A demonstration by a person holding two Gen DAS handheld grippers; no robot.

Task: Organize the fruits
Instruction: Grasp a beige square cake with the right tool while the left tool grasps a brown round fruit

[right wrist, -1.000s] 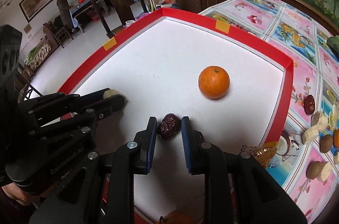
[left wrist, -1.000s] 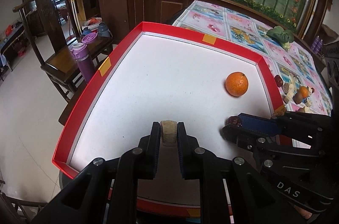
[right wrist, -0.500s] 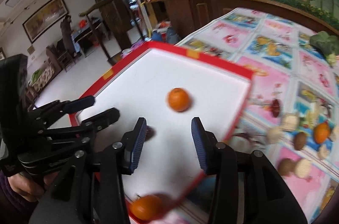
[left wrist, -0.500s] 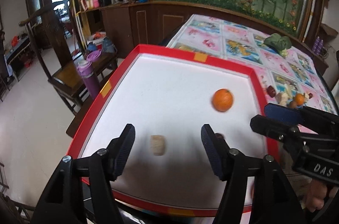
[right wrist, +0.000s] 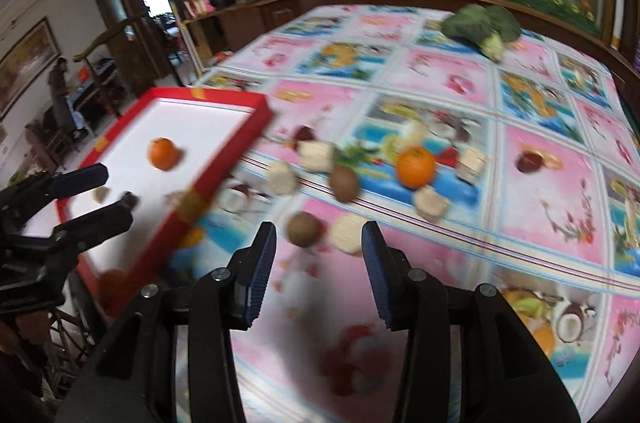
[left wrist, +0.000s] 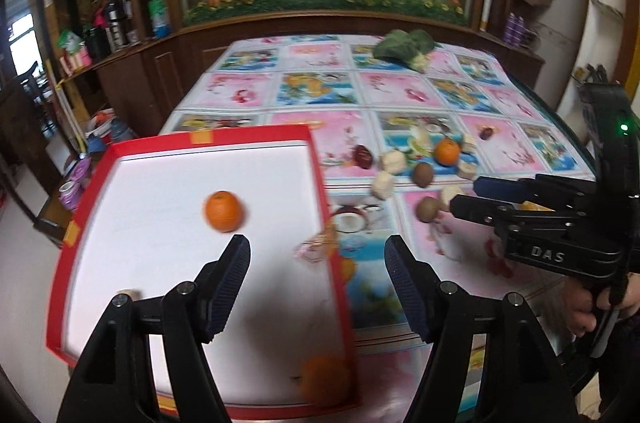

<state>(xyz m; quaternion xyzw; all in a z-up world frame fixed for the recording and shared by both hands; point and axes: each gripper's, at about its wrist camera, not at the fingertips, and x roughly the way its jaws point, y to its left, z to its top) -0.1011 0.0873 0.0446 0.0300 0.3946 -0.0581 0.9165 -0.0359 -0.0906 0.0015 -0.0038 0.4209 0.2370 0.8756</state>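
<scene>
Both grippers are empty with jaws spread wide, presumably ready for another pick; the left gripper (left wrist: 318, 257) hangs over the red tray (left wrist: 316, 159), where an orange (left wrist: 223, 211) already lies; the right gripper (right wrist: 319, 245) points at the loose fruit (kiwi (right wrist: 304, 229), orange on the cloth (right wrist: 415, 168)) waiting on the tablecloth (right wrist: 552, 191).

An orange (left wrist: 223, 211) lies in the red-rimmed tray (left wrist: 316, 159) (white inside), other fruits (right wrist: 415, 167) scattered beside it.
</scene>
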